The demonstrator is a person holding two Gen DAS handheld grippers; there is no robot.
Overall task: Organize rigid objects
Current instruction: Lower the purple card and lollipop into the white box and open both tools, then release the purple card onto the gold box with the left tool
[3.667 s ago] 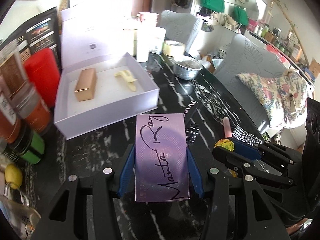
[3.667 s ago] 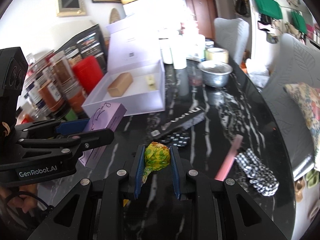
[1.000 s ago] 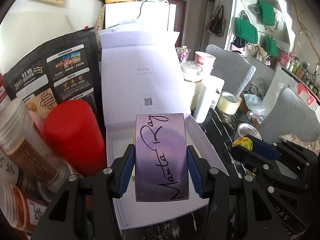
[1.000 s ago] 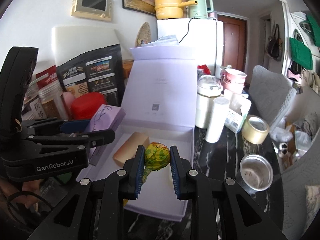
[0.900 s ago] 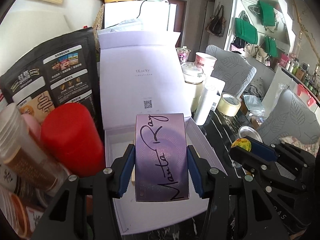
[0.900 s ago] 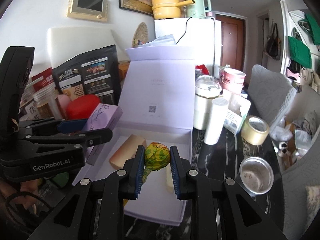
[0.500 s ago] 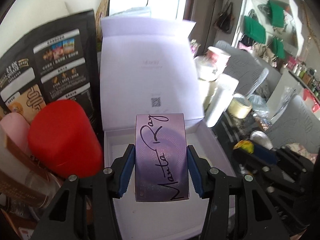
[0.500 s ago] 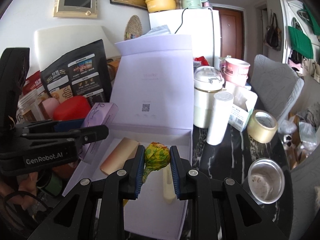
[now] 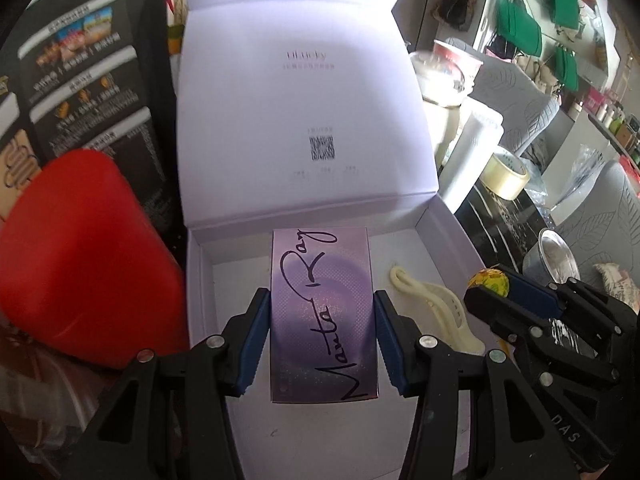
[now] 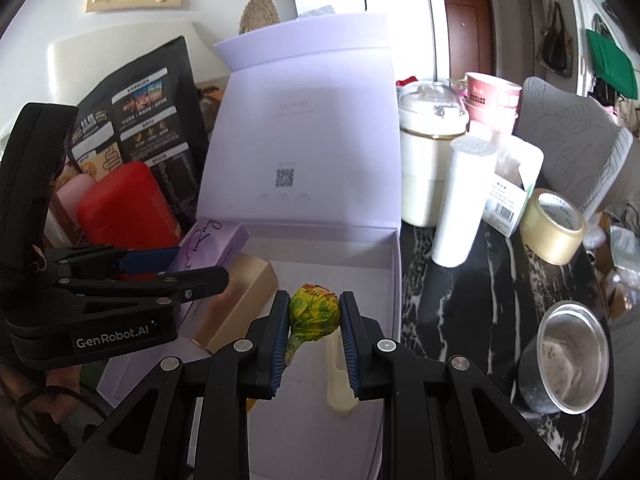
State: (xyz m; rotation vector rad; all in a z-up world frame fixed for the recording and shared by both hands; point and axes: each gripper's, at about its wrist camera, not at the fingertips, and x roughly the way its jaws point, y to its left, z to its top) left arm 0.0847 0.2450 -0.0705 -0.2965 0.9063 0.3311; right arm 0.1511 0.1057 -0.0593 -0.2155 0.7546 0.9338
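My left gripper [image 9: 320,312] is shut on a purple carton [image 9: 322,316] with black script, held over the open white gift box [image 9: 452,228]. In the right wrist view that carton [image 10: 208,246] hangs just above a gold box [image 10: 240,304] lying in the white box [image 10: 394,264]. My right gripper [image 10: 314,316] is shut on a lollipop [image 10: 314,314] in a yellow-green wrapper, above a cream plastic piece [image 10: 336,376] on the box floor. The cream piece [image 9: 432,308] lies right of the carton in the left wrist view, where the right gripper [image 9: 486,286] reaches in.
The box lid [image 9: 304,100] stands upright behind. A red canister [image 9: 80,264] and a black snack bag [image 10: 136,120] crowd the left side. Right of the box stand a white tube [image 10: 460,208], a cream jar [image 10: 428,168], a tape roll [image 10: 554,228] and a metal cup [image 10: 568,360].
Both grippers have come forward and down over the white box with their loads. The box floor, gold box and cream piece now sit closer beneath them.
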